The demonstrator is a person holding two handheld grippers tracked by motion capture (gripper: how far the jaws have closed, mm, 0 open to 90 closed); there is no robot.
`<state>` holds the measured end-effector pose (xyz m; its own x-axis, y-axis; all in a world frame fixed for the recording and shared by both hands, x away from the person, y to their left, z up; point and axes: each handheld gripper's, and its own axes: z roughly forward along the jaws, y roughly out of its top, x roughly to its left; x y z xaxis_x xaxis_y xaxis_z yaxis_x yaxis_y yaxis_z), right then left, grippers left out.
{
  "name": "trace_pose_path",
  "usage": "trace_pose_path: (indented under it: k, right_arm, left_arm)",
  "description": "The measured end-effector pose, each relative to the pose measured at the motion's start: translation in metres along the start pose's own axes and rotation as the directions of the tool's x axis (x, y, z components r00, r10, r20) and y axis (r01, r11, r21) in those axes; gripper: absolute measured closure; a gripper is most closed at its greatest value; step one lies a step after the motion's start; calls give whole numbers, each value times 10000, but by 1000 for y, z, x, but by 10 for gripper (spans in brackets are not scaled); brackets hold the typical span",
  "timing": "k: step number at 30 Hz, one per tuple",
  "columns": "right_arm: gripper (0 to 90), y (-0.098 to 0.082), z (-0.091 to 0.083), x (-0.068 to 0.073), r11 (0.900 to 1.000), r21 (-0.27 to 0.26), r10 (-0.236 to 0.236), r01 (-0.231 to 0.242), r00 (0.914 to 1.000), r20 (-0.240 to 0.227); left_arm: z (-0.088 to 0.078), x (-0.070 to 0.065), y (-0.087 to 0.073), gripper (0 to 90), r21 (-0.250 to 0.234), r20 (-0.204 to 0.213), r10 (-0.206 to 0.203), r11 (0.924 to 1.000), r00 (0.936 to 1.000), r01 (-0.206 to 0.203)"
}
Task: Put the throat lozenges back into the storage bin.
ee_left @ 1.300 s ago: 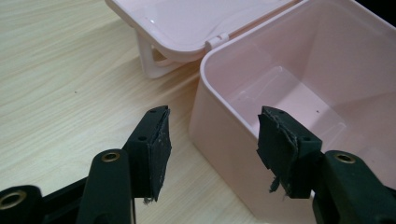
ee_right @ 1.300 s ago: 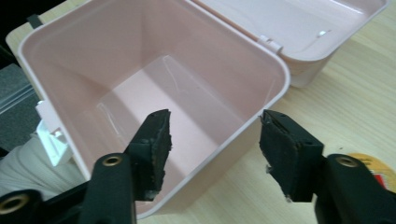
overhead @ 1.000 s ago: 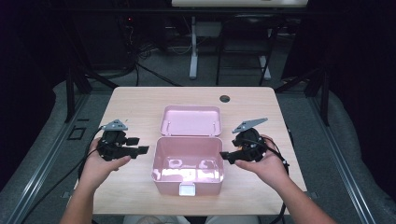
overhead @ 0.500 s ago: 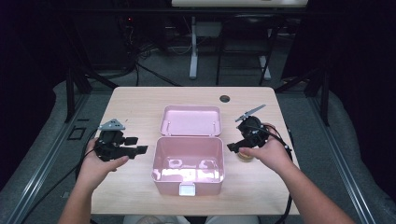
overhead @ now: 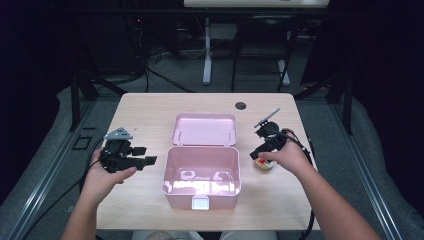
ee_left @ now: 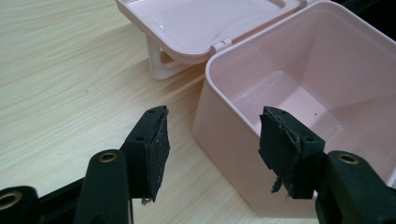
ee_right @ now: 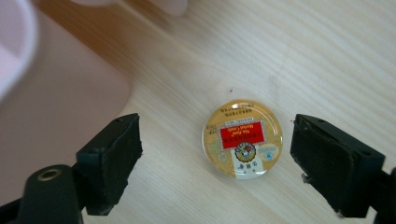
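Observation:
A pink box [overhead: 170, 170] stands open mid-table, its lid [overhead: 205, 129] laid back behind it. A small round tin [overhead: 263, 165] with a gold top and red label [ee_right: 243, 138] lies flat on the wood right of the box. My right gripper [overhead: 258, 153] points down over it. Its jaws have just been opening and stand wide on either side of the tin without touching it [ee_right: 224, 140]. My left gripper [overhead: 146, 156] is open and empty left of the box, aimed at the box's near wall [ee_left: 212, 135].
The light wooden table [overhead: 150, 110] has a dark cable hole [overhead: 241, 105] near its far edge. The box's inside [ee_left: 299, 93] is bare. A cable trails from each gripper off the table's sides. Desk legs and dark floor lie beyond the far edge.
My right gripper has turned from pointing at the box to pointing down, shifting slightly right and lower over the tin, which now shows beneath it. The left hand has stayed put.

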<state>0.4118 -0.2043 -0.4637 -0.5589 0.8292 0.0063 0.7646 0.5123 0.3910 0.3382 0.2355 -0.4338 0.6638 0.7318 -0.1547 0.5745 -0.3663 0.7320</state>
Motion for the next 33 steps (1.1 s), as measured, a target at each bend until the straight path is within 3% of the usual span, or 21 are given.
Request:
trace_pose_path:
  k: [11, 20, 33]
  right_arm:
    - [136, 2, 28, -13, 9943, 1022, 305, -317, 9994, 133]
    - [75, 2, 50, -19, 9871, 1504, 519, -551, 9983, 246]
    - [73, 3, 69, -26, 9746, 2090, 717, -807, 9962, 500]
  left_arm:
    - [-1, 2, -1, 419, 16, -74, -19, 10000, 10000, 19]
    - [1, 2, -2, 417, 38, -29, -83, 10000, 10000, 83]
    - [1, 3, -2, 417, 108, -27, -94, 9999, 10000, 94]
